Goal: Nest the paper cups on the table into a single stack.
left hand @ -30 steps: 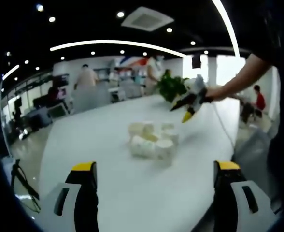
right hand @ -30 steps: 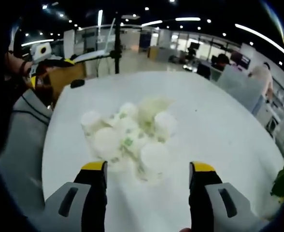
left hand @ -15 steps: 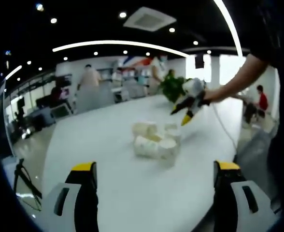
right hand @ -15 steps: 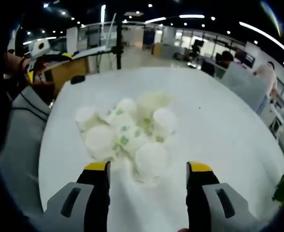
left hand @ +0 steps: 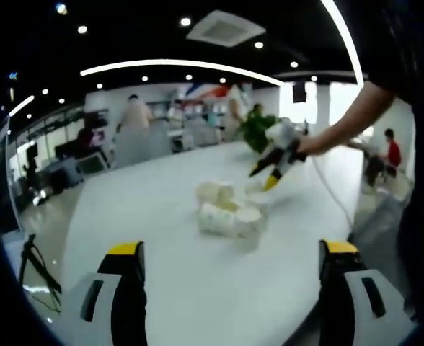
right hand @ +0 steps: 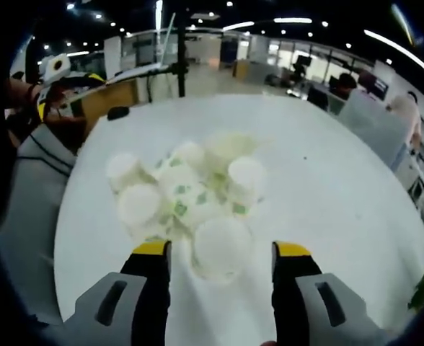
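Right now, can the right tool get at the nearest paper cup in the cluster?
Probably yes. The right tool is open, its jaws either side of the nearest paper cup, which stands at the cluster's near edge on the white table. Nothing sits between them.

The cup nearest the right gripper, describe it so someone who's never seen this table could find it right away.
On the white table sits a huddle of white paper cups. Go to the edge of the huddle closest to the right gripper. The cup there lies between the open jaws, its plain round face turned toward the camera, the largest in view.
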Motion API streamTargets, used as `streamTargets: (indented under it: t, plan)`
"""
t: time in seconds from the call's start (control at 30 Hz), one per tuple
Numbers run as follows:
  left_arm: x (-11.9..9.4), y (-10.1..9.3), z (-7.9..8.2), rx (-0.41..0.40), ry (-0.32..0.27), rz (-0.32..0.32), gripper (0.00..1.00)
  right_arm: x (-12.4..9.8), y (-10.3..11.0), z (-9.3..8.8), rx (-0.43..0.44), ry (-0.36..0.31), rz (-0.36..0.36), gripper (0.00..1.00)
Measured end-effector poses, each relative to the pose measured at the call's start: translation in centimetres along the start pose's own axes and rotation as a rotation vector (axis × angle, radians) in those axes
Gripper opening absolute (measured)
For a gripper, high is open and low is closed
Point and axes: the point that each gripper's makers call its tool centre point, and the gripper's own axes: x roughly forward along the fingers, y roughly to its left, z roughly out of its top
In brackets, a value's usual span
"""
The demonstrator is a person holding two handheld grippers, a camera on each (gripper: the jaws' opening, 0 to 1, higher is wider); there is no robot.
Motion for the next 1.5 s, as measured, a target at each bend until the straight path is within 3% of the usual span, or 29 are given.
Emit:
streamTargets:
  t: [0.87, 1.5]
  plan:
    - [-1.2, 0.5, -0.7, -0.025, -0.001, 0.048, 0.98, 2.5, 0.0, -0.6, -0.042, 0.058, 0.049, 0.36]
    - [-1.2, 0.1, -1.0, -0.021, -0.01, 0.037, 0.98, 0.9, 0.0, -2.0, -0.019, 0.078, 0.022, 0.36]
